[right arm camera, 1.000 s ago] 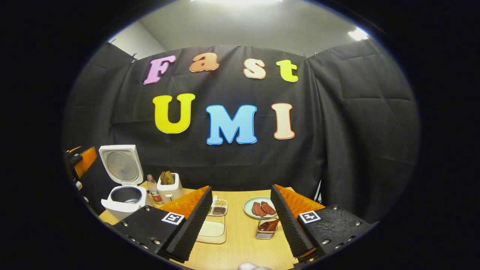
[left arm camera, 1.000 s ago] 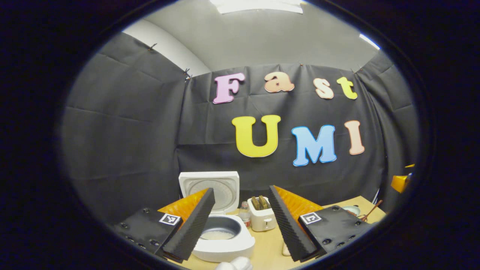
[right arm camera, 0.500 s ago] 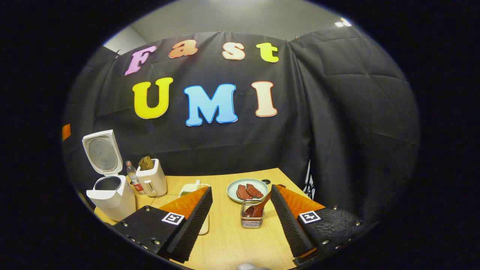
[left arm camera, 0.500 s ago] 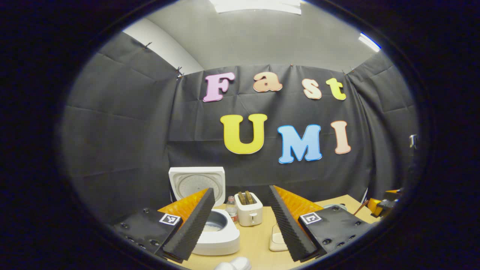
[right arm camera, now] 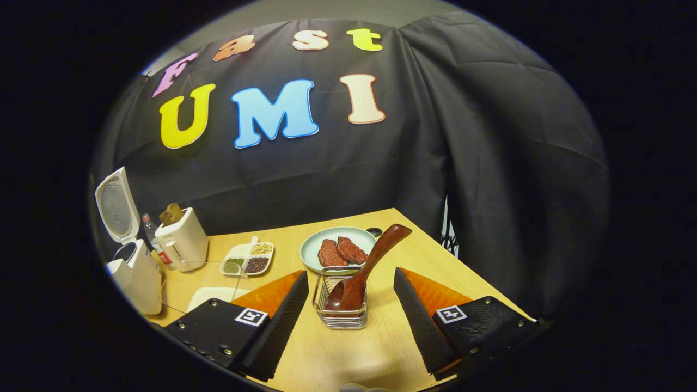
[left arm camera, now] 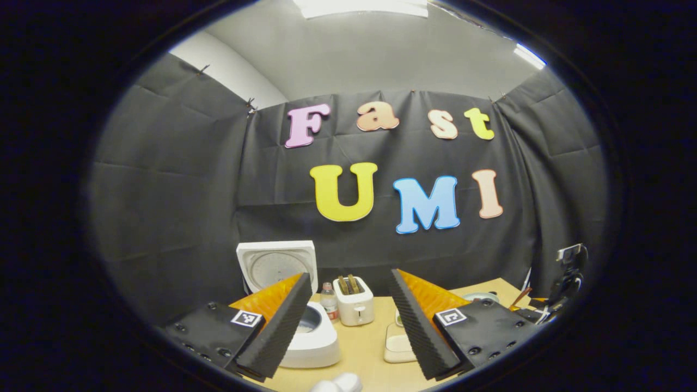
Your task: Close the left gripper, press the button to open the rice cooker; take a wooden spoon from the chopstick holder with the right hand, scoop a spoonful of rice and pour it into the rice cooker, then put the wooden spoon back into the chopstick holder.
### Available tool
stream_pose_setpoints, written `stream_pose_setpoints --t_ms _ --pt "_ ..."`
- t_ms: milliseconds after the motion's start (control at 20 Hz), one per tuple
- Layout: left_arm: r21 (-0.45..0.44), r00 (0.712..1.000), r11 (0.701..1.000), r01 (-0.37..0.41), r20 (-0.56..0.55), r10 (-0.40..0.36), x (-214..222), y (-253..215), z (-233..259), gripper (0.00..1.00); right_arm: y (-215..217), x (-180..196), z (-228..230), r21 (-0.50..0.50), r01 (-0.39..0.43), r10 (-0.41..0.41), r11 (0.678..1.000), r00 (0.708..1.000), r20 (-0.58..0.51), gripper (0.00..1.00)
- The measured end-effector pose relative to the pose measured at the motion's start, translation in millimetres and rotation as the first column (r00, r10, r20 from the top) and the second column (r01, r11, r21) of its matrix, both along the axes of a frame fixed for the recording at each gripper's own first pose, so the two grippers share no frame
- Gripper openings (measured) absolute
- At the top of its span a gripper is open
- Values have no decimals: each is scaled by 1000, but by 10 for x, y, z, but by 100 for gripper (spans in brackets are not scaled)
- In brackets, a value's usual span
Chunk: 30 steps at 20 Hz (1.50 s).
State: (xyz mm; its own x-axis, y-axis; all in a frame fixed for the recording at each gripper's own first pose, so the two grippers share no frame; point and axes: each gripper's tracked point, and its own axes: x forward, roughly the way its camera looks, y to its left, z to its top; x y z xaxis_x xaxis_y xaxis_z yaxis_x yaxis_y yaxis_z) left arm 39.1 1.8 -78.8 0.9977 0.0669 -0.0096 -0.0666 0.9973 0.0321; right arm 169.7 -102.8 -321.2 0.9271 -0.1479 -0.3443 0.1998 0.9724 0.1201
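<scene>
Approaching dark wooden spoon in wire-mesh chopstick holder, lower centre; right gripper wide, empty. White rice cooker lid up. Next: advance, pinch handle.

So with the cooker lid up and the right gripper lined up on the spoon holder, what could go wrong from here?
1. The wooden spoon leans tilted in the light wire chopstick holder; a pull along the slant by the open right gripper may tip the holder.
2. The plate of meat sits just behind the holder, so a swinging handle could hit it.
3. The rice cooker is far left, so rice may spill in transit.
</scene>
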Motion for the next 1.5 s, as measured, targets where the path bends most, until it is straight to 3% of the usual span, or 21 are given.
stream_pose_setpoints --t_ms 450,750,850,950,1000,1100,1200,1500 --pt "18 998 999 -32 -46 32 145 -262 -182 100 -308 810 -403 43 36 -35 998 999 -16 96" --pt "30 996 998 -54 -64 56 186 -275 -246 100 -317 988 -419 64 17 -16 998 1000 -9 96" --pt "34 996 998 -57 -67 60 184 -271 -248 100 -263 1048 -448 92 -9 10 996 1000 -7 74" --pt "40 996 997 -62 -67 64 197 -256 -259 100 -320 1043 -468 99 14 -12 995 1000 -16 48" --pt "42 996 997 -61 -69 63 193 -249 -262 100 -298 1048 -449 122 5 -3 993 1000 -14 27" --pt "46 996 997 -65 -65 68 187 -224 -250 99 -265 1046 -439 148 2 -1 989 1000 -7 26" --pt "47 995 997 -69 -65 72 172 -200 -260 100 -218 1061 -436 126 -7 9 992 1000 -16 18" --pt "54 995 996 -78 -55 81 169 -85 -231 100 -118 1038 -263 110 -26 26 994 1000 0 18"
